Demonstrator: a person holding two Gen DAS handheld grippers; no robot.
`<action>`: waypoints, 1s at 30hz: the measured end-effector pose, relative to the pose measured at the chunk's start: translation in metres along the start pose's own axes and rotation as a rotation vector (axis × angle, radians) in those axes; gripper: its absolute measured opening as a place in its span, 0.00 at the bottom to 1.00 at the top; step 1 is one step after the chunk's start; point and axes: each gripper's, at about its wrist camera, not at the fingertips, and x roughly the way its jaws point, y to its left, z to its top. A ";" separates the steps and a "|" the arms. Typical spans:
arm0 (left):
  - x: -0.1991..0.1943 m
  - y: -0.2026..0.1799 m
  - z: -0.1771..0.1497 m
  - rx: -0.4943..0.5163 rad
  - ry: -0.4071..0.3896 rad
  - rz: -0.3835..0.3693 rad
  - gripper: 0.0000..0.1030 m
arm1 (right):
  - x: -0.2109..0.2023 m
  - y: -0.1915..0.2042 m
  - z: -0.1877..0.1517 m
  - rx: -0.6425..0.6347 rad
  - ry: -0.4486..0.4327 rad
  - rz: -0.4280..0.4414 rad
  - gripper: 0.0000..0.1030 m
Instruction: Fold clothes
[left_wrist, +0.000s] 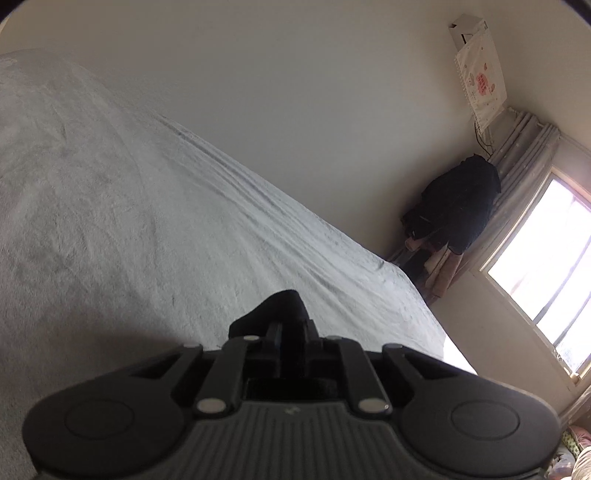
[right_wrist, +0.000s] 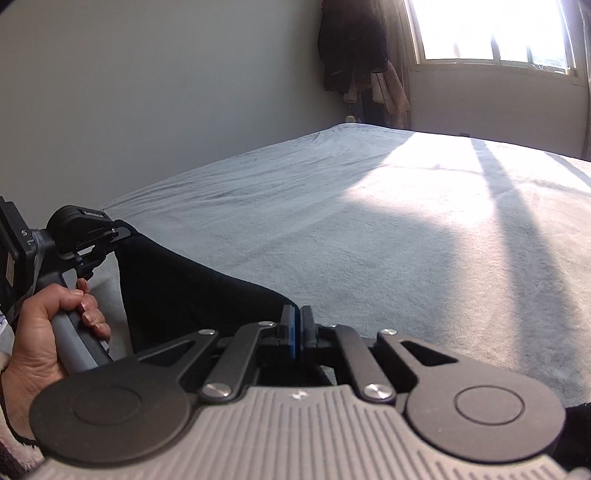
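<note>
Now we have a black garment (right_wrist: 184, 291) strung between our two grippers, held up just above the near end of the bed. Our right gripper (right_wrist: 297, 325) has its blue-padded jaws pinched together on one edge of the cloth, and our left gripper (left_wrist: 286, 328) is clamped on another bit of it, a dark peak of fabric poking out past the tips in the left wrist view. From the right wrist view we can see the left hand (right_wrist: 48, 328) wrapped round its grey handle, and the garment's top edge sagging in a shallow curve between the two holds.

That sag tells us plenty, we'd judge: soft, limp cloth, light, no stiffness to speak of, nothing fragile. It will droop wherever we don't support it, so we reckon the holds belong at corners or along a hem or seam, where the layers are thicker and less likely to slide out of narrow pads. What kind of garment it is we cannot tell; too little shows.

The surface under us is a pale grey fleecy bed cover (right_wrist: 332, 229), wide and bare of other things, lightly rippled toward the wall; its nap should grip the cloth rather than let it skate. A bright patch of sun falls across it from the window (right_wrist: 491, 29). Dark clothes hang in the corner (left_wrist: 454, 203) beside grey curtains (left_wrist: 524, 144), with a covered wall air conditioner (left_wrist: 478, 70) above.
</note>
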 end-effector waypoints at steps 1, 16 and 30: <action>0.004 -0.004 -0.001 0.020 0.027 0.025 0.23 | 0.004 0.001 -0.001 -0.005 0.020 -0.006 0.03; 0.003 -0.013 -0.001 0.198 0.136 0.176 0.52 | 0.001 0.017 -0.006 -0.041 0.098 0.203 0.15; -0.003 -0.018 0.011 0.263 0.132 0.165 0.04 | 0.007 0.060 -0.016 -0.194 0.185 0.329 0.13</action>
